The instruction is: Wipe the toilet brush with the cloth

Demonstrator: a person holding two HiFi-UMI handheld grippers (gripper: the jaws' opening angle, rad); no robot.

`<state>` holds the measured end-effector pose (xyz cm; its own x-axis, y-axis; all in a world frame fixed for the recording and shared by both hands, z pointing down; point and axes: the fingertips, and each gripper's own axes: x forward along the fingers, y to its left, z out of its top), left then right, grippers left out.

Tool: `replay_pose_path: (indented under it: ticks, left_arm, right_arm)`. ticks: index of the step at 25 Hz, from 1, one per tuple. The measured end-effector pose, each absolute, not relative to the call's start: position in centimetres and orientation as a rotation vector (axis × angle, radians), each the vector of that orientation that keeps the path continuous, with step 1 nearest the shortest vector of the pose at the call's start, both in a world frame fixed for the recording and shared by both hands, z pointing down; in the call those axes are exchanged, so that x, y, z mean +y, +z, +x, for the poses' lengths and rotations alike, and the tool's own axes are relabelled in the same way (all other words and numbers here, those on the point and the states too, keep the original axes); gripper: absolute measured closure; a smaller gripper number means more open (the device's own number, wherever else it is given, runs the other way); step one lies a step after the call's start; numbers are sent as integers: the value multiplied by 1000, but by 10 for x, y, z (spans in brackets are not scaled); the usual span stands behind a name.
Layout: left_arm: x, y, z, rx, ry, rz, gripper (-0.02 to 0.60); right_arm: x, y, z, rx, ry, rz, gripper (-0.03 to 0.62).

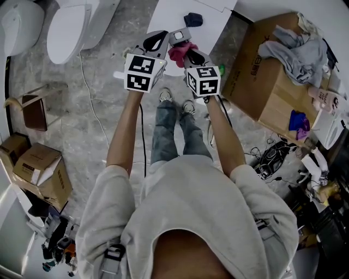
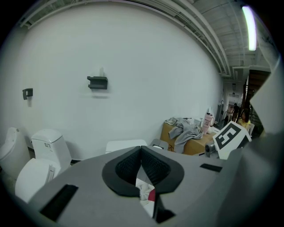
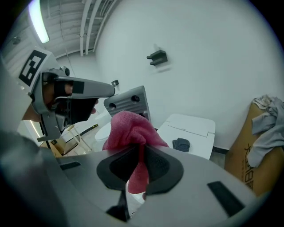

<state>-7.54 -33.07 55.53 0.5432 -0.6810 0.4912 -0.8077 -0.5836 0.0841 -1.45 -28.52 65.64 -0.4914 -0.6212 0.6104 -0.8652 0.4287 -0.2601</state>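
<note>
i'm holding both grippers up over the white top (image 1: 166, 15). the left gripper (image 1: 161, 37) is pinching its jaws together at the tips on the grey toilet brush (image 1: 178, 37). the right gripper (image 1: 189, 52) is clamping the pink cloth (image 1: 180, 53), which is bunching up against the brush.

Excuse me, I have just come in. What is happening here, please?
A person stands near a toilet and holds a gripper in each hand, both raised close together in front of the body. The right gripper is shut on a pink cloth, which bunches above its jaws. The left gripper has its jaws together, with nothing clearly between them. I cannot make out a toilet brush in any view, so the wiping does not seem to be under way.
</note>
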Motion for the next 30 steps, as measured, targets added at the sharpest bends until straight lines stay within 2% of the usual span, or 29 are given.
replay_pose_path:
  ticks: [14,23,30]
  left_arm:
    - [-328,557,-75,-1241,618,2482,561]
    - [-326,557,-74,-1259,648,2490,561]
    - [-324,557,-72,-1261,649,2494,561]
  right_arm:
    - [-252,675,12,-2189,806,1238,536]
    - [-272,599,45,-2297,657,1411,536]
    - [-312,536,46,-2396,495,1482,535]
